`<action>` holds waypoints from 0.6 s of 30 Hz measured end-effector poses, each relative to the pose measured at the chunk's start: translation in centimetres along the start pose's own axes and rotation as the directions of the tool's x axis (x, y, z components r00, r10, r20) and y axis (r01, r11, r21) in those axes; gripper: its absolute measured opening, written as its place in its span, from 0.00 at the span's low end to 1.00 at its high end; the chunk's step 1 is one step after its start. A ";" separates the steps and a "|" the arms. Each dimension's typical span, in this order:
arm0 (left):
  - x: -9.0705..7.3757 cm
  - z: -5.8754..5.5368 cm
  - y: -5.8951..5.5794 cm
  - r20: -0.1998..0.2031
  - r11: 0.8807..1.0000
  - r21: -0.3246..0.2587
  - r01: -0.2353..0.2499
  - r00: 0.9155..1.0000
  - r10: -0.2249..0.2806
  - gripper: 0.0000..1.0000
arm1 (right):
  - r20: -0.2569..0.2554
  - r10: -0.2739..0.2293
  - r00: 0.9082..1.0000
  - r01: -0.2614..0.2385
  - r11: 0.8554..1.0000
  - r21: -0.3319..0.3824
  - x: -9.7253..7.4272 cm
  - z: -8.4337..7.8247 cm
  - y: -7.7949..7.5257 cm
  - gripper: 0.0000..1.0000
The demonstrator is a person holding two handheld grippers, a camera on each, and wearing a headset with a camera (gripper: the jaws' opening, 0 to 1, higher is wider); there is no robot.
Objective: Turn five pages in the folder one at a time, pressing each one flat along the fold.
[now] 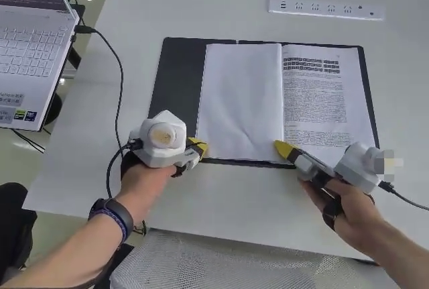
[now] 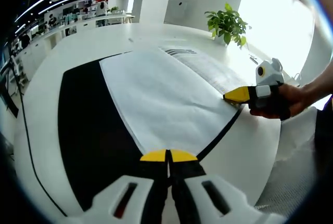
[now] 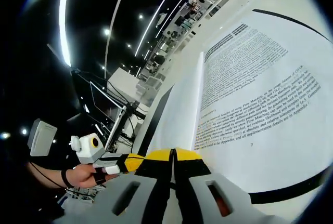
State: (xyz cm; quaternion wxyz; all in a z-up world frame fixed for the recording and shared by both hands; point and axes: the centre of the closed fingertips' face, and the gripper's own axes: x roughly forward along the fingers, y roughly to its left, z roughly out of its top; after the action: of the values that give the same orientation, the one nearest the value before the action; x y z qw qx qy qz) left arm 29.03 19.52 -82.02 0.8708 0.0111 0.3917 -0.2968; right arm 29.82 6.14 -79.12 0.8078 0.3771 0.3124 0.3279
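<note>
Left gripper [image 1: 198, 147] and right gripper [image 1: 281, 147], both clenched empty, touch the folder's [image 1: 177, 81] near edge; the left gripper view adds a potted plant [image 2: 227, 24].

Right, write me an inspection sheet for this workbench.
Surface: white table, smooth top.
Job's things: folder lies open and flat, with a blank page on its left and a printed page on its right.
Clutter: open laptop at the left edge; power strip at the far side.
Grippers: left gripper is shut at the blank page's near left corner; right gripper is shut at the near edge by the fold.
Cables: black cable runs from the laptop toward the left gripper.
Surroundings: potted plant beyond the table.
</note>
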 end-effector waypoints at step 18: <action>0.0 0.0 -0.1 -0.007 1.000 0.017 0.004 1.000 -0.004 0.00 | 0.003 -0.029 1.000 0.029 0.999 0.034 -1.1 -0.6 -0.7 0.00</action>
State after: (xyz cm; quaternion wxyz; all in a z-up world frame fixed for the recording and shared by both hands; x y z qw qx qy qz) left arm 28.95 19.47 -82.00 0.8688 0.0186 0.3922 -0.3016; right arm 28.94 5.22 -79.74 0.8065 0.3869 0.3221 0.3100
